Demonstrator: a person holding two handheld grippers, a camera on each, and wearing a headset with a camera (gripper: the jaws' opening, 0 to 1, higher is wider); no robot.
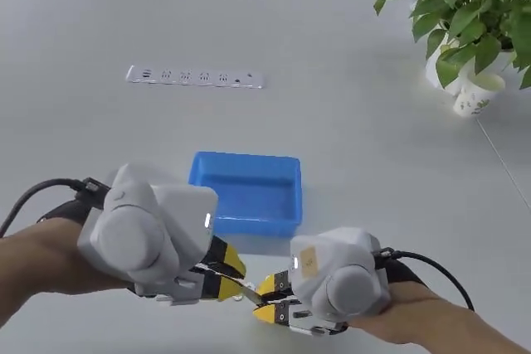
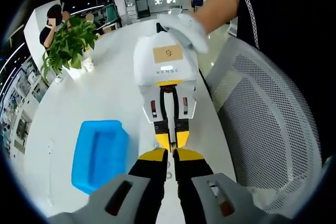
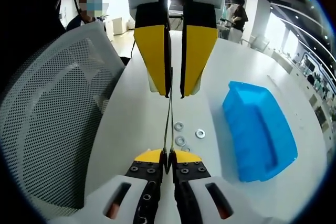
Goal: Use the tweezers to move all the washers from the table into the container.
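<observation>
My right tongs (image 3: 166, 156) pinch the thin metal tweezers (image 3: 168, 124). My left tongs (image 3: 175, 93) sit narrow at the far end, grip unclear. The small silver washers (image 3: 180, 140) lie just beside, towards the blue plastic container (image 3: 260, 124).

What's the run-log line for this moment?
tweezers: spanning both grippers | right gripper: shut on tweezers | left gripper: jaws around far end, grip unclear | washers: several on table | container: no washers seen inside

Left gripper (image 1: 228, 275) facing right gripper (image 1: 270, 296), tweezers (image 1: 248, 291) between, blue container (image 1: 246, 191) behind.
</observation>
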